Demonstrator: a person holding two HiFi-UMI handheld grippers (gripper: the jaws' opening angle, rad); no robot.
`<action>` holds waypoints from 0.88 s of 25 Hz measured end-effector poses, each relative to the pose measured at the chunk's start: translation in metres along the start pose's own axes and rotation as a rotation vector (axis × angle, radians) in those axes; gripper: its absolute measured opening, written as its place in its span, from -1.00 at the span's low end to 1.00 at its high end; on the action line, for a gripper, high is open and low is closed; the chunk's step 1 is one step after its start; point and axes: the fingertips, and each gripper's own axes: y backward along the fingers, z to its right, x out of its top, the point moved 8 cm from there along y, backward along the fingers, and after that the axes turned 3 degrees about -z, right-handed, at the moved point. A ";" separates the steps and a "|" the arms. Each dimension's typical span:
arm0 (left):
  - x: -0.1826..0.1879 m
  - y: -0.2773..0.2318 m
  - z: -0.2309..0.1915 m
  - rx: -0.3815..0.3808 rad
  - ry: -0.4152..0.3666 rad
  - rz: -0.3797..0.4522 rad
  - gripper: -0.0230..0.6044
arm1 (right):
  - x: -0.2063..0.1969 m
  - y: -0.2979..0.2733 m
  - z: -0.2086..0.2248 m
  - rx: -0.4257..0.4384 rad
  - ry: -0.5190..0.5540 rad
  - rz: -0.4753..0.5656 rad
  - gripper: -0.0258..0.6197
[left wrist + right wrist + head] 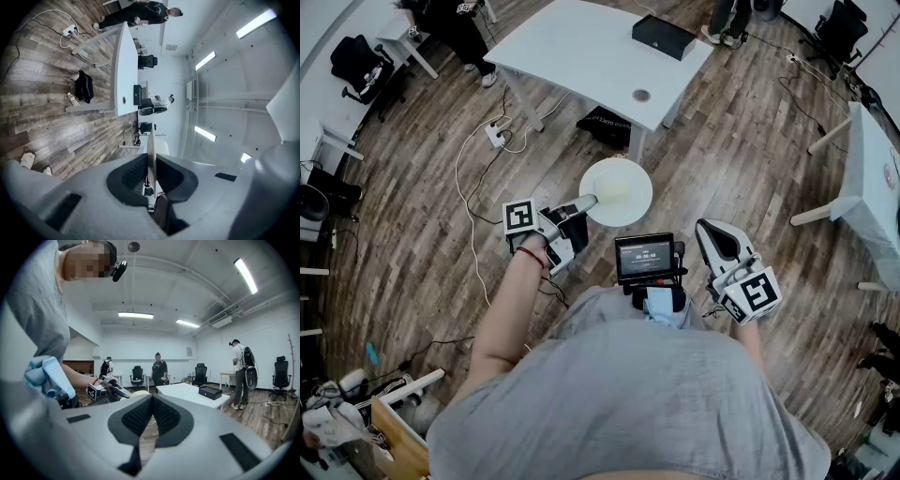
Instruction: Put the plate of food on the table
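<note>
A white plate (623, 197) with a pale heap of food (614, 187) hangs above the wooden floor, held level by its near rim. My left gripper (586, 202) is shut on that rim. In the left gripper view the plate (151, 150) shows edge-on, pinched between the two dark pads (131, 176). The white table (581, 56) stands beyond the plate, apart from it. My right gripper (717, 240) is off to the right of the plate, shut, with nothing between its pads (136, 416). The right gripper view also shows the left gripper (112, 389) and the table (187, 392).
On the table lie a black box (663, 36) and a small round disc (641, 95). A black bag (603, 127) lies on the floor by the table's leg. A power strip (495, 134) with cables lies to the left. People (158, 366) stand farther back.
</note>
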 end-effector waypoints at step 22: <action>0.006 0.013 0.000 -0.027 -0.009 0.004 -0.79 | 0.000 -0.015 -0.016 0.106 0.024 0.086 -0.82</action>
